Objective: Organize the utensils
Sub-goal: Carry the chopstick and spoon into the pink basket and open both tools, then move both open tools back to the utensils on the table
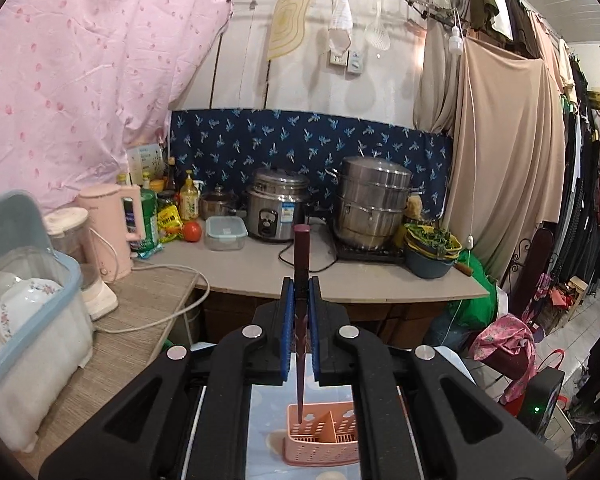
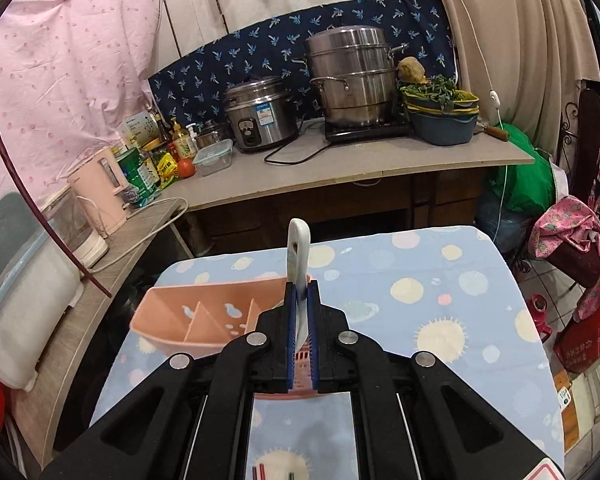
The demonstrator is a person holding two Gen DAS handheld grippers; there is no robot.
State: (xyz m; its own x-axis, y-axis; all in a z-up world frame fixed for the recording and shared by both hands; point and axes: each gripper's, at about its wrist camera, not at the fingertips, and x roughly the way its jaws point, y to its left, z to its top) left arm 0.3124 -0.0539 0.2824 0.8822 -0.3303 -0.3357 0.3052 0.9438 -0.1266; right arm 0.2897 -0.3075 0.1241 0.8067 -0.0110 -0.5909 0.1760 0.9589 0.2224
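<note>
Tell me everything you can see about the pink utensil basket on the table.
The pink plastic utensil basket is a long open-topped caddy, split by slanted dividers into compartments, its walls pierced with holes and cut-out shapes. It sits upright on the blue spotted tablecloth. No utensils show inside the visible compartments. In the right wrist view, the right gripper overlaps its near end.

Even indoor light, sharp focus, strong fisheye bending at edges.

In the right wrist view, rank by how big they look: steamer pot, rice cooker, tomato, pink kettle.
1. Steamer pot.
2. Rice cooker and pink kettle look alike in size; the kettle sits nearer the camera, so I won't rank them.
3. Tomato, clearly smallest.
</note>
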